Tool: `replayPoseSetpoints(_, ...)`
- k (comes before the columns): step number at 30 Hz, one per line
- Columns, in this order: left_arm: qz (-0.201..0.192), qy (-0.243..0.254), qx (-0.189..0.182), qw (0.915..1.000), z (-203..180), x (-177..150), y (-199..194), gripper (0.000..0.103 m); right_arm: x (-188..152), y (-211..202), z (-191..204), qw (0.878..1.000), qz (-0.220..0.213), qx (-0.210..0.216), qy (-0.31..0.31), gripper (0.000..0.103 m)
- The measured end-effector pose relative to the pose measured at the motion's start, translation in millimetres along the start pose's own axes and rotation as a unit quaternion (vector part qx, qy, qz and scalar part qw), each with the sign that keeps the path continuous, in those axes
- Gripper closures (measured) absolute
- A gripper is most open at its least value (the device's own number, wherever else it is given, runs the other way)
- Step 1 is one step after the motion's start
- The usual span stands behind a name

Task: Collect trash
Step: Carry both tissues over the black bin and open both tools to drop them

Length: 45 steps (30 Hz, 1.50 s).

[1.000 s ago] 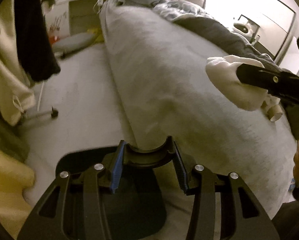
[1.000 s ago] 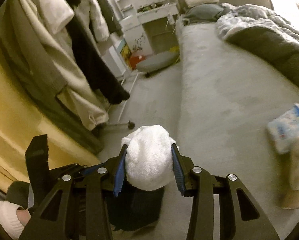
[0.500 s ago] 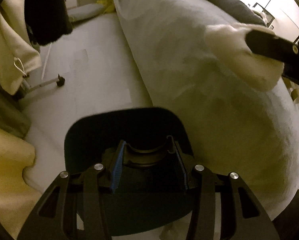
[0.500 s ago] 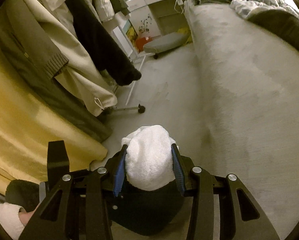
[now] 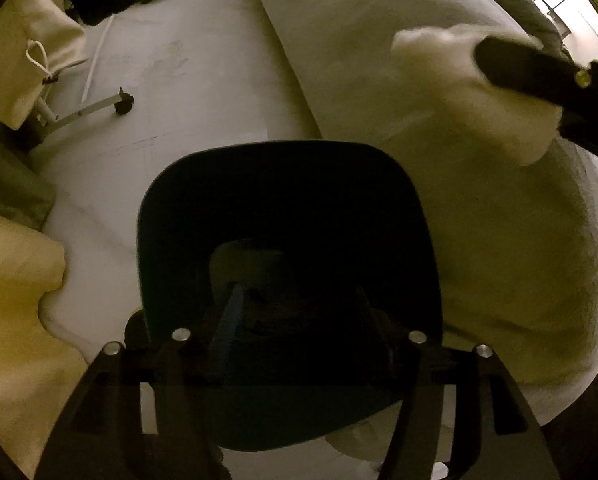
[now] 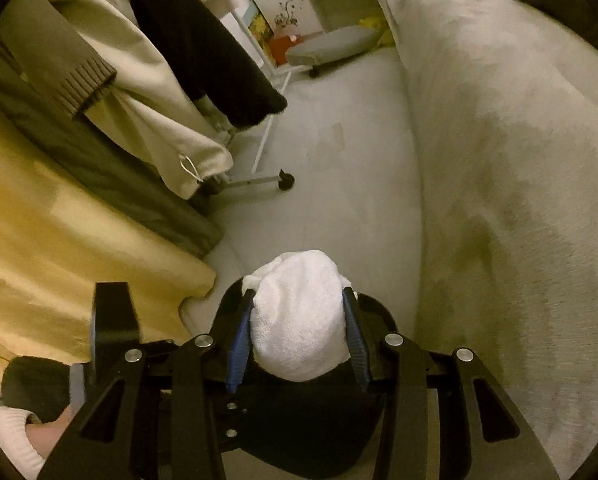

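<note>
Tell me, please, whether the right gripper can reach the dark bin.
Probably yes: nothing lies between the right gripper and the dark bin, though the left gripper, jaws just opening around something dark, crowds its mouth.

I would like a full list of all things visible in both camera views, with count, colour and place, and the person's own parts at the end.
white wad: one, white, clamped between the right claw's fingers, above the bin.
bin: one, dark, on the floor beside the bed, under the left claw.
bed: one, pale grey cover, right side.
hanging clothes: several, cream, brown, black, on a rack at left.
yellow cloth: one, yellow, lower left.
stool: one, grey, far floor.
left claw: one, black, jaws just opening, over the bin's opening.
right claw: one, black, blue pads.
hand: one, white cuff, lower left.
</note>
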State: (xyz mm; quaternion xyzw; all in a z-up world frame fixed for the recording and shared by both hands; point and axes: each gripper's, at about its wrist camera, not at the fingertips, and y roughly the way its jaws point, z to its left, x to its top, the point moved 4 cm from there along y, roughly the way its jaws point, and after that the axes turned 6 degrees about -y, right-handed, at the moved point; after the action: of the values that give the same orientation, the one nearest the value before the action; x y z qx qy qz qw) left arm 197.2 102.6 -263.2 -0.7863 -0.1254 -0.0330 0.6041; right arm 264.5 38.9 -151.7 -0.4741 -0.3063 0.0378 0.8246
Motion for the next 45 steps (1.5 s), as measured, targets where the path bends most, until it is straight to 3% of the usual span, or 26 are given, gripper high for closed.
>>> replayPoseSetpoints(7,-0.034,-0.003,-0.02,0.9992,5,6,-28,0.031,-9,30,-2,0.999,0.031,0.001,0.011,0.06)
replayPoseSetpoints(11,-0.06,0.003,-0.019,0.998,7,11,-47,0.031,-14,45,-2,0.999,0.048,-0.004,0.011,0.06)
replayPoseSetpoints(18,-0.142,0.022,-0.01,0.9896,7,17,-97,0.032,-24,69,-3,0.997,0.072,-0.008,0.018,0.06)
replayPoseSetpoints(23,-0.206,0.027,-0.012,0.978,8,23,-137,0.036,-33,88,0,0.996,0.09,-0.009,0.019,0.06)
replayPoseSetpoints(32,-0.28,0.026,-0.018,0.9596,11,44,-183,0.044,-64,124,8,0.99,0.137,-0.024,-0.019,0.06)
replayPoseSetpoints(37,-0.327,0.04,-0.022,0.9438,-5,47,-213,0.05,-79,138,14,0.986,0.159,-0.034,-0.045,0.06)
replayPoseSetpoints(41,-0.354,0.061,-0.023,0.9329,-21,47,-232,0.051,-85,147,19,0.982,0.171,-0.048,-0.071,0.056)
replayPoseSetpoints(45,-0.37,0.075,-0.029,0.9255,-32,48,-244,0.052,-94,150,22,0.978,0.181,-0.049,-0.086,0.044)
